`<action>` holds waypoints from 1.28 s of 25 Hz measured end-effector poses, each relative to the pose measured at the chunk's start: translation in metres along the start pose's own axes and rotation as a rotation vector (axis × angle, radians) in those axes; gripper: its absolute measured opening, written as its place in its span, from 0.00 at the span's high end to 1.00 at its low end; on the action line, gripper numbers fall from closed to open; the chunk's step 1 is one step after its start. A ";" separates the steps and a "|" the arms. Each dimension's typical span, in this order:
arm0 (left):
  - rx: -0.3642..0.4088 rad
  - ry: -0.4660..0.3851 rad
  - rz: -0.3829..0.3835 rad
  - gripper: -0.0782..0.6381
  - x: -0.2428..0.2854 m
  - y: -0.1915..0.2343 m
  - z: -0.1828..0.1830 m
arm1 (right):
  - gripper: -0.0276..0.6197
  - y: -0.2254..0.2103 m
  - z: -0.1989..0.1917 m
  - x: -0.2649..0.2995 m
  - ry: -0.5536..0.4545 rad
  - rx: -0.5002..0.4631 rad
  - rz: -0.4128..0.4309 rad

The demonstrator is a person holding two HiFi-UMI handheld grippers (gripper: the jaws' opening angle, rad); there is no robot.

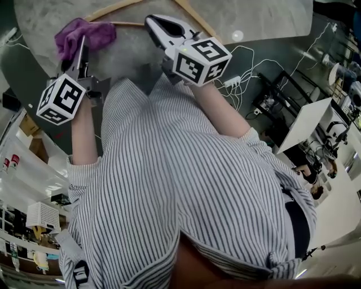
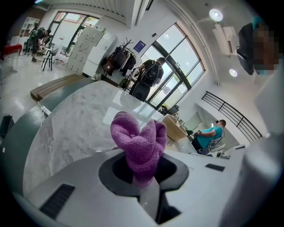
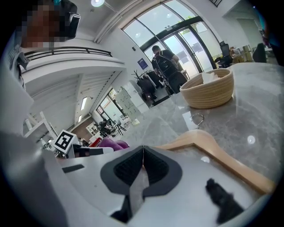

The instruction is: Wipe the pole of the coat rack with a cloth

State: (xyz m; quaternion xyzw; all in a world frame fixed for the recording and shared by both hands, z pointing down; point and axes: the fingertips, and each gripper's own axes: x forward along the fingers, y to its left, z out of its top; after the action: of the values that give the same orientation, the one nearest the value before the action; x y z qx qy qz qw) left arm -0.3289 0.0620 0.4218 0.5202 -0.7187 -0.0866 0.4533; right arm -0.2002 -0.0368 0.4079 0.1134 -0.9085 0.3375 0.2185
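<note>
A purple cloth [image 1: 86, 34] [image 2: 140, 144] is bunched between the jaws of my left gripper [image 1: 83, 44] [image 2: 146, 186], which is shut on it above the marble round table [image 1: 254, 17] [image 2: 75, 128]. My right gripper [image 1: 153, 22] [image 3: 143, 153] is shut with nothing between its jaws, hovering just over a wooden hanger [image 1: 127, 24] [image 3: 208, 148] that lies on the table. From the right gripper view the cloth [image 3: 111, 143] shows to the left. No coat rack pole is close to either gripper.
A woven basket [image 3: 208, 91] stands on the table's far side. A coat rack hung with coats [image 2: 120, 55] stands far off by the windows, near a person with a backpack [image 2: 148, 75]. Cables and a power strip [image 1: 232, 82] lie on the floor; a white desk [image 1: 307, 121] is at right.
</note>
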 end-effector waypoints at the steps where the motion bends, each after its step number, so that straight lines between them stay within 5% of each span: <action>1: 0.001 -0.005 0.000 0.79 0.001 -0.006 -0.002 | 0.93 -0.003 0.002 -0.005 -0.003 -0.002 0.003; 18: 0.034 -0.031 -0.026 0.79 0.014 -0.077 -0.032 | 0.93 -0.040 0.024 -0.069 -0.059 -0.039 0.019; 32: 0.037 0.057 -0.046 0.79 0.045 -0.096 -0.062 | 0.93 -0.073 0.015 -0.089 -0.060 0.002 -0.007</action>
State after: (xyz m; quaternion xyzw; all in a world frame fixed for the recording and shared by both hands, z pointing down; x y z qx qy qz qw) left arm -0.2207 0.0037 0.4250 0.5472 -0.6948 -0.0687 0.4616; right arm -0.1011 -0.0960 0.3966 0.1268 -0.9140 0.3340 0.1923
